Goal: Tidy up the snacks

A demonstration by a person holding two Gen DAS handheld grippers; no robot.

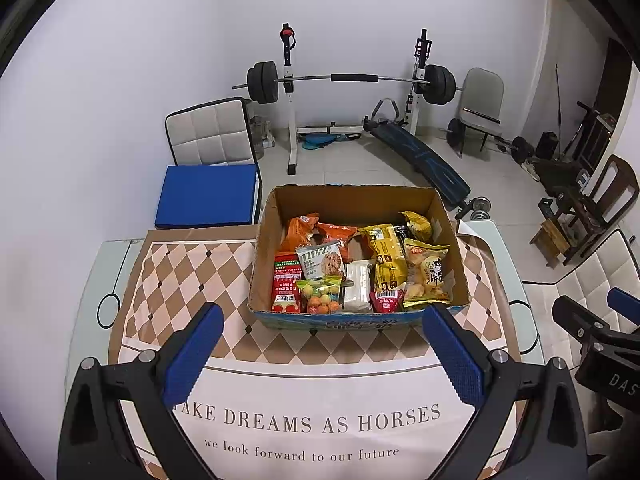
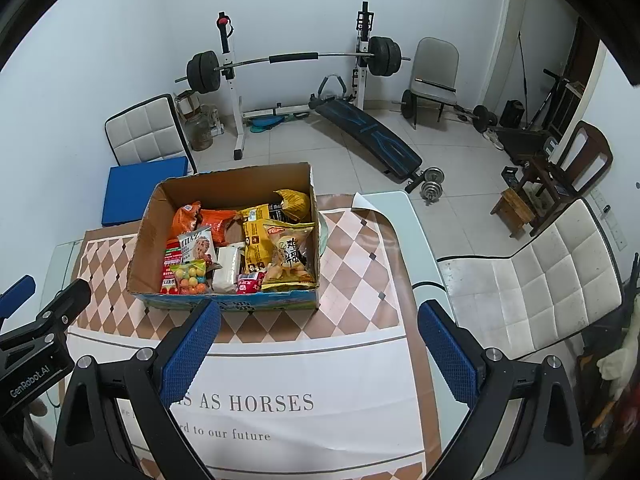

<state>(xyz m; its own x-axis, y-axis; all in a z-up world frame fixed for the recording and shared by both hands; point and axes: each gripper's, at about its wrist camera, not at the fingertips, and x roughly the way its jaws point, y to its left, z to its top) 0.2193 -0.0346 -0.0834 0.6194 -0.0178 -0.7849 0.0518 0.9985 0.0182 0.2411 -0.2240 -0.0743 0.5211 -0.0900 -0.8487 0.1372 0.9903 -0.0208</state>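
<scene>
A: Your left gripper (image 1: 320, 344) and right gripper (image 2: 318, 342) hang with fingers spread wide, holding and touching nothing.

B: And the snacks?

A: Every packet in view, the yellow bags (image 1: 408, 264) and the candy pouch (image 1: 322, 294) included, lies in the cardboard box (image 1: 280, 318) just ahead of your fingertips; the tablecloth (image 1: 312, 420) under them bears none.

B: Which step?

A: This fits packing finished or unpacking about to start; I can't tell which.

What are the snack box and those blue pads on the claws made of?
The open brown snack box looks like corrugated cardboard: matte brown walls, ragged torn rim, printed blue outside. The blue pads on the left claw look like rubber or soft plastic, given their fine dotted grip texture; the right claw has the same.
</scene>
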